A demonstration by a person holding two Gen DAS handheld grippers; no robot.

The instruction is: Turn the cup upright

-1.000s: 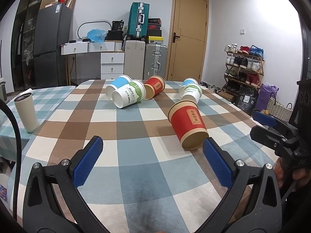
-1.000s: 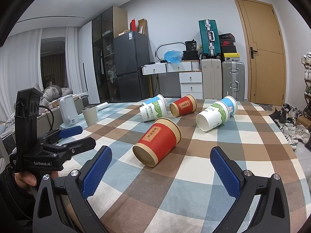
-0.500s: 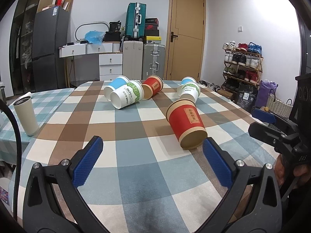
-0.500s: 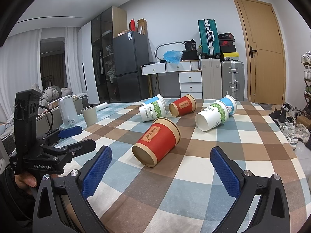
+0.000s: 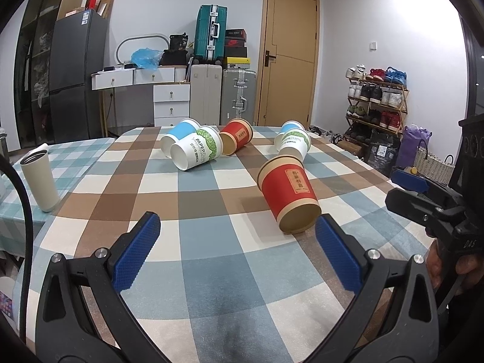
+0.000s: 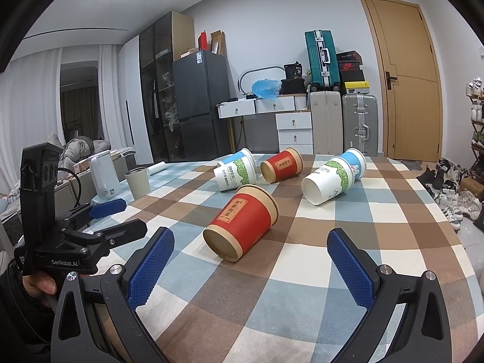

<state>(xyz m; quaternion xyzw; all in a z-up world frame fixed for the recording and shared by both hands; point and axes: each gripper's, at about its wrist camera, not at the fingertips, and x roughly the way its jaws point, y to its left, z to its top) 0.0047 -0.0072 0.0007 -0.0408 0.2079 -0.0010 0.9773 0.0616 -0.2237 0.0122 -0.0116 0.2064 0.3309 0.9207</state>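
Observation:
Several paper cups lie on their sides on the checked tablecloth (image 5: 211, 272). The nearest is a red cup (image 5: 289, 192), also in the right wrist view (image 6: 242, 222), its base end toward me. Behind it lie a green-print white cup (image 5: 196, 151), a second red cup (image 5: 237, 139) and another white cup (image 5: 295, 145). My left gripper (image 5: 237, 252) is open and empty, short of the red cup. My right gripper (image 6: 251, 266) is open and empty, also just short of it.
A beige tumbler (image 5: 39, 180) stands upright at the table's left edge. A white kettle (image 6: 104, 178) stands on a side surface beyond it. Suitcases, drawers, a fridge, a door and a shoe rack (image 5: 376, 96) lie behind the table.
The left wrist view has shifted slightly, so the cups sit a little further left. Both grippers stay open and no cup has moved.

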